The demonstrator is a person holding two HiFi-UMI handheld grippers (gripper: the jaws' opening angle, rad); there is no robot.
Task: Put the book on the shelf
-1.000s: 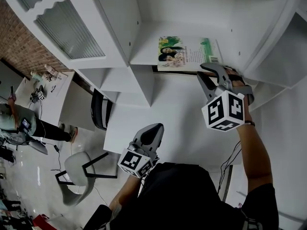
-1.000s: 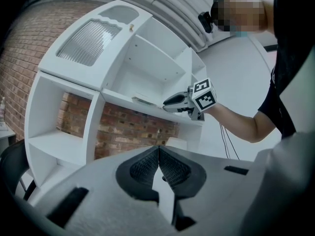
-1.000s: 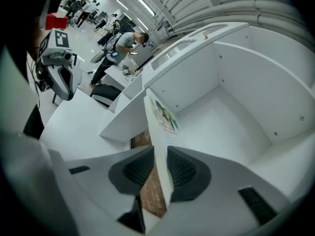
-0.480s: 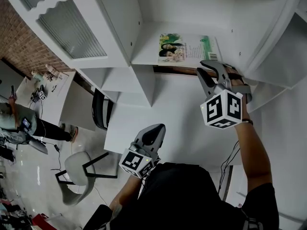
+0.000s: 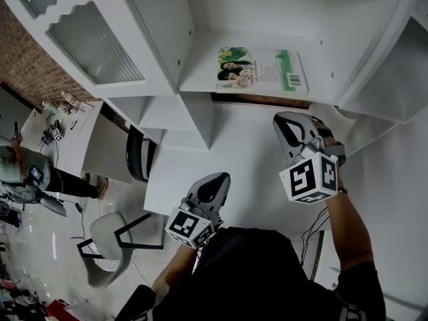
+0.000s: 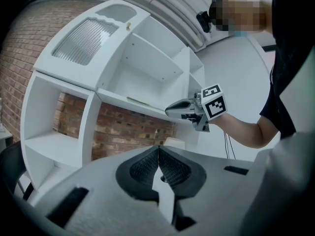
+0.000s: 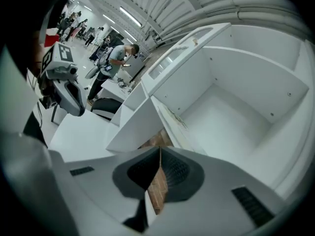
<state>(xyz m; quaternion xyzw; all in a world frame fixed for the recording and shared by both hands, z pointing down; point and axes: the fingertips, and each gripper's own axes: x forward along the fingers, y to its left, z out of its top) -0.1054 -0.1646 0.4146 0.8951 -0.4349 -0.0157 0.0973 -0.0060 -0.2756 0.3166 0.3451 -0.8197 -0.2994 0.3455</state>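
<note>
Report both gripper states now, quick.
Left gripper: jaws closed, empty.
Right gripper: jaws have just closed, nothing between them; the book lies on the shelf, clear of it.

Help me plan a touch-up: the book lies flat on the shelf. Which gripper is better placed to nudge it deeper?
Right, probably. The right gripper, jaws just closed on nothing, sits just off the shelf edge near the book. The left gripper, also shut, is lower, by the person's body.

Wht shelf (image 5: 200,79), grn/wht book (image 5: 261,69), red brick wall (image 5: 17,55).
</note>
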